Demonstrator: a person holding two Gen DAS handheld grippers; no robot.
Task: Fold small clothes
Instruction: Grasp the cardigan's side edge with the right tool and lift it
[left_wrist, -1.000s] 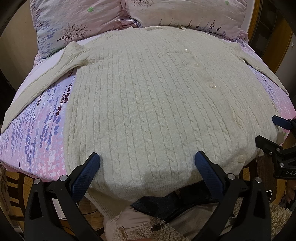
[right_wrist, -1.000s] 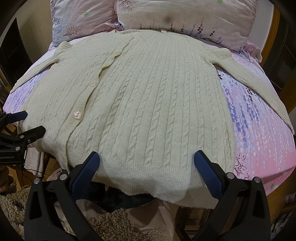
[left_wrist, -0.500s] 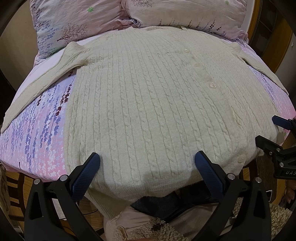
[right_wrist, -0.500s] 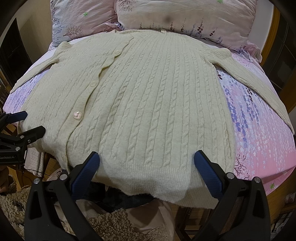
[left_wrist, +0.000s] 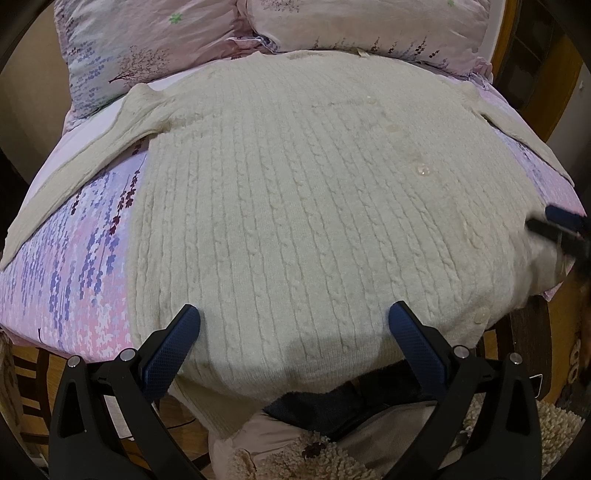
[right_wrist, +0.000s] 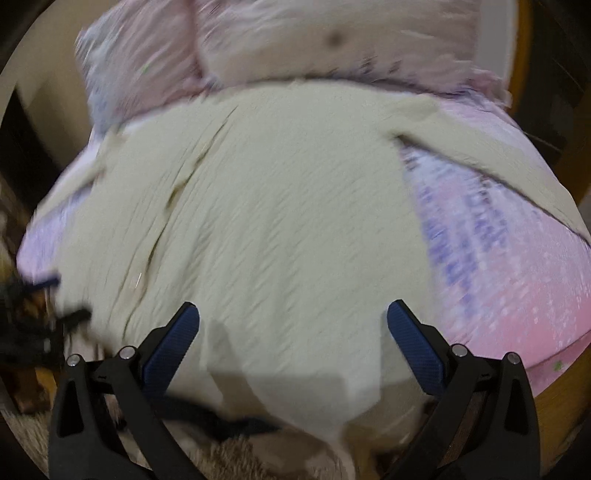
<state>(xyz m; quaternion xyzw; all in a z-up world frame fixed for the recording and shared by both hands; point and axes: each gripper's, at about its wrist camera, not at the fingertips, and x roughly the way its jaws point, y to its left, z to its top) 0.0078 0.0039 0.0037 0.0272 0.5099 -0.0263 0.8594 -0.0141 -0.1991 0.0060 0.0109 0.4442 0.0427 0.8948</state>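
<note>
A cream cable-knit cardigan (left_wrist: 295, 206) lies flat and buttoned on the bed, both sleeves spread out to the sides. Its hem hangs over the bed's near edge. My left gripper (left_wrist: 293, 321) is open and empty just above the hem. My right gripper (right_wrist: 293, 321) is open and empty over the hem further right; its view is motion-blurred, with the cardigan (right_wrist: 280, 229) filling the middle. The right gripper also shows at the right edge of the left wrist view (left_wrist: 561, 225), over the cardigan's lower right part.
The bed has a pink and purple floral sheet (left_wrist: 66, 266). Two floral pillows (left_wrist: 155, 44) lie at the head beyond the collar. A wooden bed frame (left_wrist: 532, 66) stands at the right. A shaggy beige rug (left_wrist: 295, 458) lies on the floor below.
The right gripper has moved forward and up over the cardigan, and its view has blurred. The left gripper has barely moved. Both jaws stay open.
</note>
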